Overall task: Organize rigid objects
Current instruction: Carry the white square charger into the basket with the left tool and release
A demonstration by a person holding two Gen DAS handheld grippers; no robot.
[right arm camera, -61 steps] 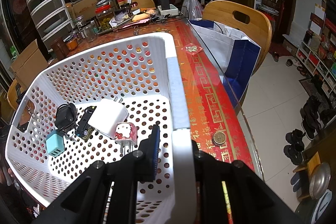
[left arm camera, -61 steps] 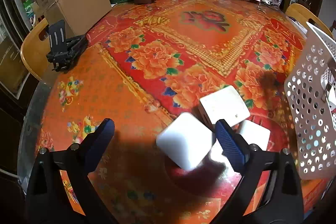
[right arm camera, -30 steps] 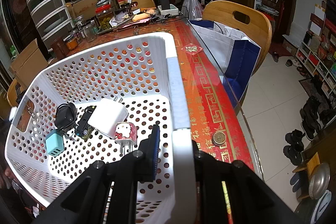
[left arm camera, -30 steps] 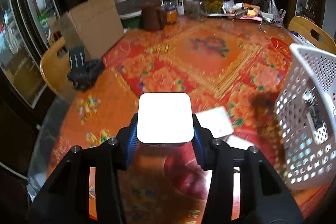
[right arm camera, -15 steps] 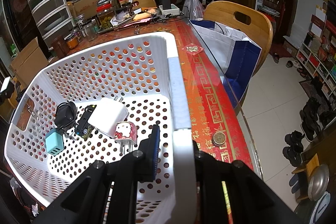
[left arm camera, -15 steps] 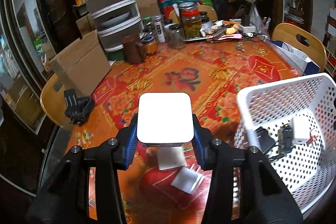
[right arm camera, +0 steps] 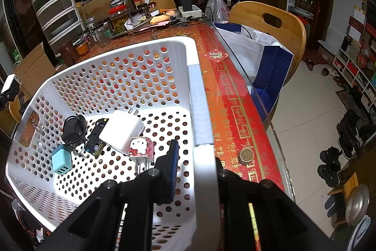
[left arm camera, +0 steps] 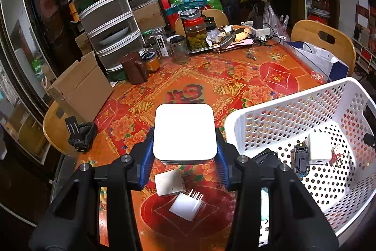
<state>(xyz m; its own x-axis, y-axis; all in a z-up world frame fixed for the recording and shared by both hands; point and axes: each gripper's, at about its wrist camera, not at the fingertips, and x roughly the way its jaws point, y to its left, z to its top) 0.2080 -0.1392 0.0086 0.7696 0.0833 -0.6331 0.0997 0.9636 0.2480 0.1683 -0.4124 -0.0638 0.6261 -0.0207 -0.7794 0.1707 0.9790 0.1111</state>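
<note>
Basket, white perforated plastic, stands on the table, which carries a red and orange floral cloth. We note the right gripper clamped on the basket's near wall: one blue pad presses the inside face, while the other finger lies outside the wall, hidden behind the rim.

Contents of the basket, seen from the right wrist view: a white charger with prongs tilted up toward the far wall; a pink cartoon-cat plug touching its near corner, prongs pointing at the camera; a dark toy car lying against the charger's left side; a black round adapter with its cord just beside the car; a light blue multi-port charger nearest the left wall.

The left gripper holds a white rounded-square block squeezed between its two blue pads, raised above the table and just left of the basket's rim. We count two more white items on the cloth beneath it: a square adapter and, touching its corner, a flat plug with metal prongs pointing away from the camera.

Elsewhere on the table: a cardboard box at the left edge, a black clamp-like object just in front of it, and jars at the far side.
</note>
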